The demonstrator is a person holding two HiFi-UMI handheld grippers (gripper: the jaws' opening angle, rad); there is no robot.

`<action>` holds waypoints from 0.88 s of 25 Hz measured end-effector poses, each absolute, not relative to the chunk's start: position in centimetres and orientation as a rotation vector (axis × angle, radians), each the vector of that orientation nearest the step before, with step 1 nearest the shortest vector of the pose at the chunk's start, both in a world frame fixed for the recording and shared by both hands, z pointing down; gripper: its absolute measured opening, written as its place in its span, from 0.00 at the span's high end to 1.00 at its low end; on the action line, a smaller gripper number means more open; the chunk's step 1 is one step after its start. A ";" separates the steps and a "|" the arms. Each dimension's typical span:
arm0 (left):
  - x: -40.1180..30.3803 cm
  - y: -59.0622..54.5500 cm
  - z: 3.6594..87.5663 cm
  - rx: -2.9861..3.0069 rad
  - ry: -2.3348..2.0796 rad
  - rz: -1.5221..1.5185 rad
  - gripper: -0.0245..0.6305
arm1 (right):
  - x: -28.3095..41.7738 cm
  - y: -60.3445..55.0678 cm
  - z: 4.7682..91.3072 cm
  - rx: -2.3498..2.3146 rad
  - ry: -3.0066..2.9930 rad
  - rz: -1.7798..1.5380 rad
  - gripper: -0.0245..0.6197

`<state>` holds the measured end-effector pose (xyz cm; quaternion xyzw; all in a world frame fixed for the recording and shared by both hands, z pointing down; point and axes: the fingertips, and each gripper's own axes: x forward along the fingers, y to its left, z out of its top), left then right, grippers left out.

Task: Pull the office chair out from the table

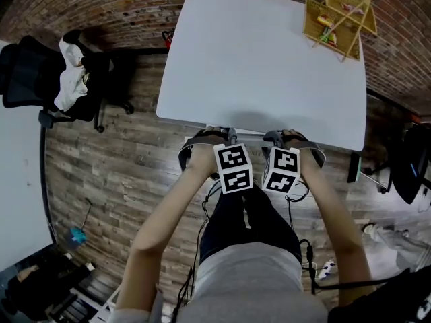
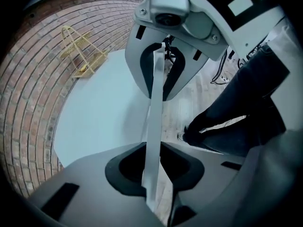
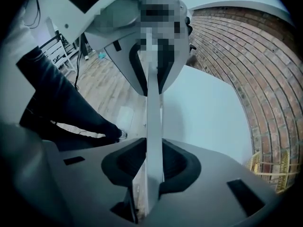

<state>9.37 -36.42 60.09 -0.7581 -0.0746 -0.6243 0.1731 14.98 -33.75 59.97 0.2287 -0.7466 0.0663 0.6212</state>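
A white table (image 1: 262, 59) fills the upper middle of the head view. At its near edge both grippers point steeply down side by side. A thin pale-grey bar (image 2: 155, 103), apparently the top rim of the chair tucked under the table, runs edge-on through both gripper views (image 3: 154, 117). My left gripper (image 2: 151, 176) has its dark pads closed on this bar. So does my right gripper (image 3: 152, 171). Each gripper view shows the other gripper clamped further along the same bar. The table and my arms hide the rest of the chair in the head view.
A black office chair (image 1: 40, 79) with a white cloth over it stands at the left, by a second white tabletop (image 1: 17, 200). A yellow wire basket (image 1: 340, 15) sits on the table's far right corner. Brick wall behind, wood floor, cables by my feet, another dark chair (image 1: 411, 167) at the right.
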 end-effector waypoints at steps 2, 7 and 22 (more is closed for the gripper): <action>9.4 -36.4 60.1 -2.137 -0.208 -1.770 0.82 | 14.9 -33.8 59.8 0.527 -1.716 0.153 0.82; 9.2 -36.5 60.1 -2.145 -0.196 -1.770 0.82 | 14.9 -33.8 59.8 0.550 -1.718 0.143 0.82; 8.7 -34.7 59.9 -2.145 -0.164 -1.797 0.83 | 14.6 -32.4 59.7 0.553 -1.751 0.145 0.82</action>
